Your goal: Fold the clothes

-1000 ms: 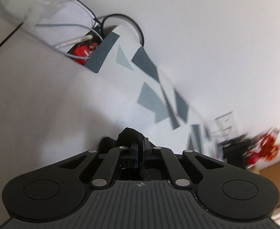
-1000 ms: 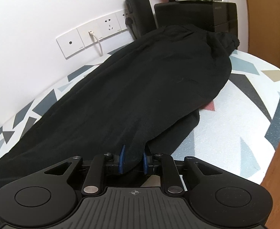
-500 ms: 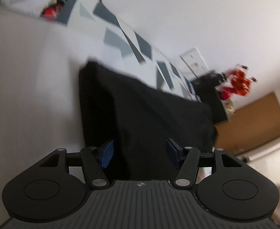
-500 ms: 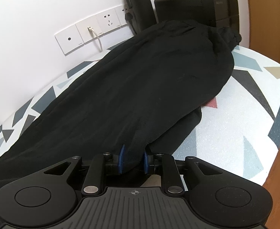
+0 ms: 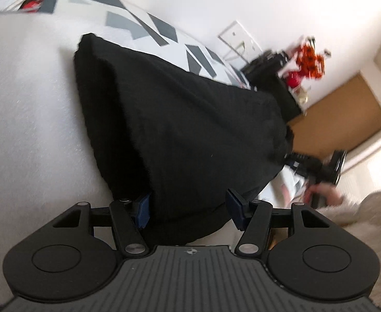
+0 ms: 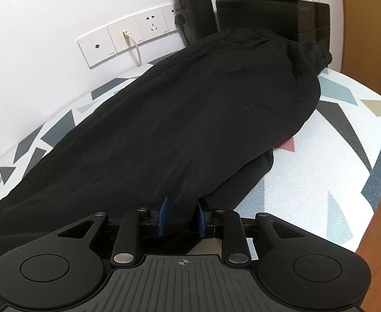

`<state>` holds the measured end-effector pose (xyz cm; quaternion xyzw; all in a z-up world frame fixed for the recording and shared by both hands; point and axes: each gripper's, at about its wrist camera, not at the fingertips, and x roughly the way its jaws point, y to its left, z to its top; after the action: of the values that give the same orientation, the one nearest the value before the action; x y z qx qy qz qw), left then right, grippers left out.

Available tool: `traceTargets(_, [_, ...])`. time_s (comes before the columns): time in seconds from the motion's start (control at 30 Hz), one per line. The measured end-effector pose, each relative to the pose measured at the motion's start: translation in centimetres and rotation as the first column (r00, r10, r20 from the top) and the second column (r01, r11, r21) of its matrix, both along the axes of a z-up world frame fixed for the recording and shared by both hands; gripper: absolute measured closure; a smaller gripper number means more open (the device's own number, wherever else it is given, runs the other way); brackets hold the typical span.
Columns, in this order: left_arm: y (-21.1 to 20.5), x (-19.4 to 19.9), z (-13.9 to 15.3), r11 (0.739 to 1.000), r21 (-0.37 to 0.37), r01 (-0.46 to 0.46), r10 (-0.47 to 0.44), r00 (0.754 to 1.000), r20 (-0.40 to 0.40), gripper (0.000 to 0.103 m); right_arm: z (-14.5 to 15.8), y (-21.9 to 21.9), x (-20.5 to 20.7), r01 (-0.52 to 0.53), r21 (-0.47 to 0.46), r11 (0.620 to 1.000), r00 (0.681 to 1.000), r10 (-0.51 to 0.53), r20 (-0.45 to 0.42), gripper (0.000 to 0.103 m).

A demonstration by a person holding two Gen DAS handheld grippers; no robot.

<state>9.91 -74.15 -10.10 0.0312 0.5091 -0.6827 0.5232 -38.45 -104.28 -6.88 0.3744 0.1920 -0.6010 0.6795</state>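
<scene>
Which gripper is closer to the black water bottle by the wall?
Right. The right gripper pinches the black garment at its near edge, with the water bottle standing beyond the garment's far end. The left gripper is open; its view shows no bottle.

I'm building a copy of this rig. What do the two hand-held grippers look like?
Both look alike: the left hand-held gripper and right hand-held gripper have matte black bodies with ribbed grey tops, a small crosshair mark, round side discs, silver pivot pins and blue finger pads.
</scene>
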Motion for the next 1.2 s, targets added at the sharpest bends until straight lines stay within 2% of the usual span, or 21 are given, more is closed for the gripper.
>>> traceTargets(0.07, [-0.5, 0.4, -0.4, 0.997, 0.078, -0.01, 0.013, 0.999, -0.037, 0.087, 0.2, -0.2, -0.1, -0.001, -0.003, 1.0, 1.0, 0.001, 0.009, 0.084])
traceTargets(0.1, [-0.7, 0.7, -0.6, 0.991, 0.129, -0.019, 0.029, 0.997, -0.07, 0.099, 0.5, -0.3, -0.2, -0.005, -0.008, 1.0, 1.0, 0.005, 0.009, 0.09])
traceTargets(0.13, [-0.7, 1.3, -0.6, 0.987, 0.154, -0.04, 0.058, 0.992, -0.113, 0.099, 0.9, -0.2, -0.3, -0.005, -0.027, 1.0, 1.0, 0.005, 0.013, 0.094])
traceTargets(0.2, [0.0, 2.9, 0.3, 0.985, 0.137, -0.105, 0.133, 0.968, -0.211, 0.099, 2.0, 0.1, -0.6, 0.001, -0.072, 0.997, 1.0, 0.001, 0.024, 0.097])
traceTargets(0.27, [0.7, 4.0, 1.6, 0.985, 0.11, -0.132, 0.156, 0.956, -0.25, 0.099, 2.9, 0.7, -1.0, 0.011, -0.097, 0.995, 0.999, -0.007, 0.034, 0.099])
traceTargets(0.37, [1.2, 4.8, 1.7, 0.981, 0.133, -0.14, 0.17, 0.953, -0.25, 0.099, 3.5, 1.2, -1.5, 0.023, -0.103, 0.994, 0.999, -0.019, 0.038, 0.099])
traceTargets(0.43, [1.2, 4.8, 0.3, 0.973, 0.189, -0.132, 0.177, 0.954, -0.244, 0.099, 3.0, 1.3, -1.6, 0.028, -0.085, 0.996, 0.999, -0.025, 0.031, 0.099])
traceTargets(0.57, [1.1, 3.8, -2.0, 0.964, 0.242, -0.109, 0.174, 0.948, -0.266, 0.098, 2.1, 1.1, -1.8, 0.049, -0.048, 0.998, 0.998, -0.047, 0.04, 0.099])
traceTargets(0.6, [1.1, 3.6, -2.1, 0.965, 0.235, -0.112, 0.176, 0.946, -0.272, 0.092, 2.0, 1.1, -1.7, 0.048, -0.042, 0.998, 0.998, -0.046, 0.045, 0.099])
traceTargets(0.67, [1.2, 3.3, -1.9, 0.971, 0.213, -0.106, 0.165, 0.946, -0.28, 0.071, 1.7, 1.0, -1.6, 0.042, -0.03, 0.999, 0.998, -0.04, 0.052, 0.094])
traceTargets(0.7, [1.3, 3.2, -1.8, 0.974, 0.201, -0.101, 0.157, 0.946, -0.284, 0.062, 1.6, 1.0, -1.6, 0.038, -0.025, 0.999, 0.998, -0.037, 0.056, 0.087])
traceTargets(0.73, [1.2, 3.0, -1.6, 0.976, 0.194, -0.095, 0.148, 0.948, -0.281, 0.06, 1.5, 0.9, -1.6, 0.038, -0.019, 0.999, 0.998, -0.037, 0.059, 0.076])
traceTargets(0.77, [0.9, 2.7, -1.5, 0.977, 0.192, -0.087, 0.138, 0.954, -0.268, 0.06, 1.4, 0.9, -1.6, 0.039, -0.017, 0.999, 0.998, -0.038, 0.057, 0.074])
traceTargets(0.8, [0.7, 2.4, -1.4, 0.978, 0.191, -0.079, 0.128, 0.958, -0.255, 0.068, 1.3, 0.9, -1.5, 0.04, -0.015, 0.999, 0.998, -0.039, 0.054, 0.076])
traceTargets(0.83, [0.3, 2.1, -1.3, 0.979, 0.194, -0.067, 0.114, 0.963, -0.243, 0.1, 1.1, 0.8, -1.5, 0.041, -0.013, 0.999, 0.998, -0.041, 0.051, 0.088])
traceTargets(0.87, [0.0, 2.0, -1.2, 0.977, 0.208, -0.053, 0.101, 0.968, -0.228, 0.099, 1.0, 0.8, -1.5, 0.042, -0.011, 0.999, 0.998, -0.042, 0.048, 0.097])
traceTargets(0.9, [0.1, 2.1, -1.2, 0.973, 0.226, -0.047, 0.097, 0.971, -0.218, 0.099, 1.1, 0.9, -1.5, 0.041, -0.012, 0.999, 0.998, -0.041, 0.04, 0.099])
traceTargets(1.03, [1.0, 2.9, -1.8, 0.961, 0.277, -0.024, 0.09, 0.969, -0.229, 0.098, 1.2, 1.2, -1.2, 0.036, -0.019, 0.999, 0.999, -0.036, 0.006, 0.097])
traceTargets(1.07, [1.0, 3.1, -1.7, 0.962, 0.271, -0.019, 0.085, 0.969, -0.233, 0.094, 1.1, 1.2, -1.2, 0.042, -0.011, 0.999, 0.999, -0.042, 0.007, 0.096])
traceTargets(1.13, [0.7, 3.7, -1.3, 0.968, 0.247, -0.04, 0.104, 0.962, -0.25, 0.056, 0.9, 1.3, -1.4, 0.07, 0.001, 0.998, 0.997, -0.07, 0.02, 0.082])
traceTargets(1.2, [-0.6, 4.6, -0.5, 0.974, 0.203, -0.099, 0.153, 0.952, -0.265, 0.039, 0.7, 1.4, -1.6, 0.083, 0.007, 0.997, 0.996, -0.083, 0.043, 0.078])
